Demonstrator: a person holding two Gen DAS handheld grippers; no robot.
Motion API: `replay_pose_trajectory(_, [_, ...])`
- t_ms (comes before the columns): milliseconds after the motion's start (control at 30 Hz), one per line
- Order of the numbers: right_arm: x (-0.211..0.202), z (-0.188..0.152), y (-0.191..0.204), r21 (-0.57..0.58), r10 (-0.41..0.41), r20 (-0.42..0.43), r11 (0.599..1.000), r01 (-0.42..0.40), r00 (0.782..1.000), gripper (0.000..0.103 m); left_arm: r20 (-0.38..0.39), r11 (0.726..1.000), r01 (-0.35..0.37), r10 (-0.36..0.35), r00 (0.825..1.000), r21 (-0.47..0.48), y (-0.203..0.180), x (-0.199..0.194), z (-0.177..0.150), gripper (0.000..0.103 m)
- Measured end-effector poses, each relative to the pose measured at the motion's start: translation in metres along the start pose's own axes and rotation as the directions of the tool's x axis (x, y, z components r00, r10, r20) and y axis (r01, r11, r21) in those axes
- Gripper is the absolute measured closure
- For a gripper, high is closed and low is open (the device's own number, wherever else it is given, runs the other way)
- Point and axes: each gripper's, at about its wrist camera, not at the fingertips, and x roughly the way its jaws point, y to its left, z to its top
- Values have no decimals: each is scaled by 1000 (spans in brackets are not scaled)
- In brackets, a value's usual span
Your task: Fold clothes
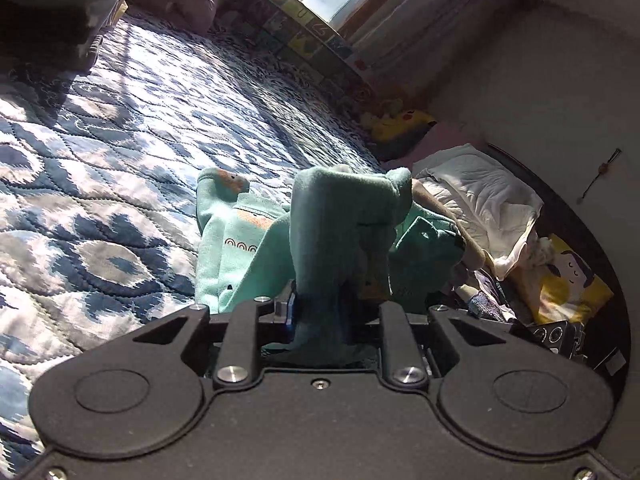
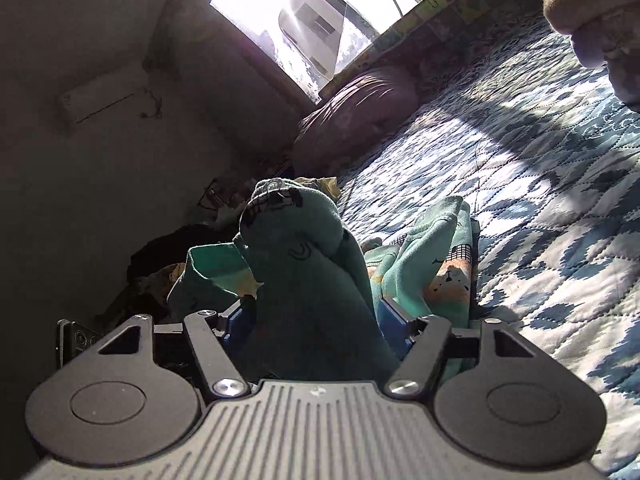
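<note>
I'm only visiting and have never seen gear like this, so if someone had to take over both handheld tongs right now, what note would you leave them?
Left tongs: shut on a bunched fold of the teal garment.
Right tongs: shut on another bunch of the same teal garment.
Where things are: the garment is partly lifted, the rest rumpled on the blue patterned quilt, near the bed's edge. A pile of other laundry lies beyond it.
Done: both grips taken.
Left: no neat fold shows yet. Probably spread it flat on the quilt, then fold.
</note>
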Motion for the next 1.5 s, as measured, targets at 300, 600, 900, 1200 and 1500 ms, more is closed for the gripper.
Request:
replay_pose_trajectory(300, [-48,-37,16,42,-9,-39,999,11,999,24,-67,998,-45,43,997,-40,-15,-43,-37,54])
replay_pose_trajectory(600, [-111,-57,28,59,-14,-27,998,16,1000,13,-74,996,-54,48,996,-75,-19,-101,-53,50])
replay_pose_trajectory(900, [-105,-52,18,71,-109,30,992,107,994,14,79,929,-324,314,946,178,-38,-184,-6,35])
replay_pose_trajectory(1200, [-53,-34,-7,83,-218,41,973,214,975,19,-56,934,-275,295,954,230,-24,-112,5,33])
replay_pose_trajectory(1500, [9,2,-25,10,-249,51,968,249,967,27,-83,954,-222,243,967,202,5,31,34,42])
